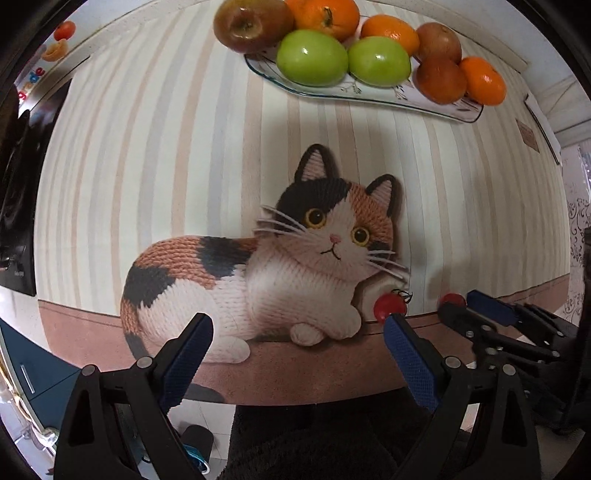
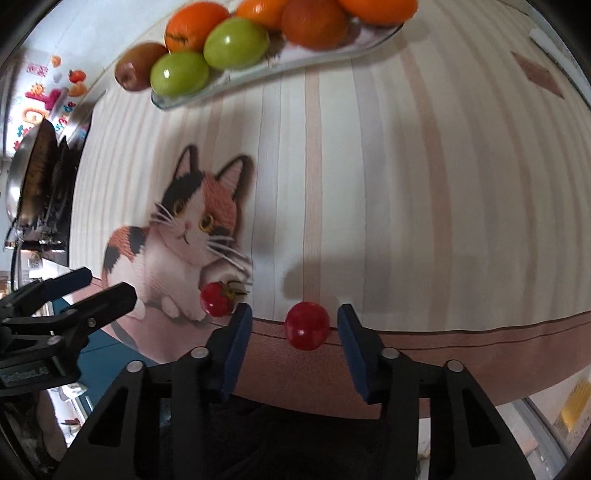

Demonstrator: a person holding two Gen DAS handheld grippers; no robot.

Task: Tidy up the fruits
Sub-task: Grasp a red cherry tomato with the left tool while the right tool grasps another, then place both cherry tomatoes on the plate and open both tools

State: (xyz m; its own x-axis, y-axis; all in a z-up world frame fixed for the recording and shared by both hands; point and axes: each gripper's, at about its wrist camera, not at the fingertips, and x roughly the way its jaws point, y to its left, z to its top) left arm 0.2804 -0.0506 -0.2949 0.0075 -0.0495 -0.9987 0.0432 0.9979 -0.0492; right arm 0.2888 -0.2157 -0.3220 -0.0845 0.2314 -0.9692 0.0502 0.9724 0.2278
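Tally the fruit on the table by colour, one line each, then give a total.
Green: 2
Orange: 3
Brownish red on the plate: 3
Small red near the table edge: 2
Total: 10

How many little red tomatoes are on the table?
2. One small red cherry tomato with a green stem lies by the printed cat's paw; a stemless small red cherry tomato sits between the right gripper's jaws, untouched.
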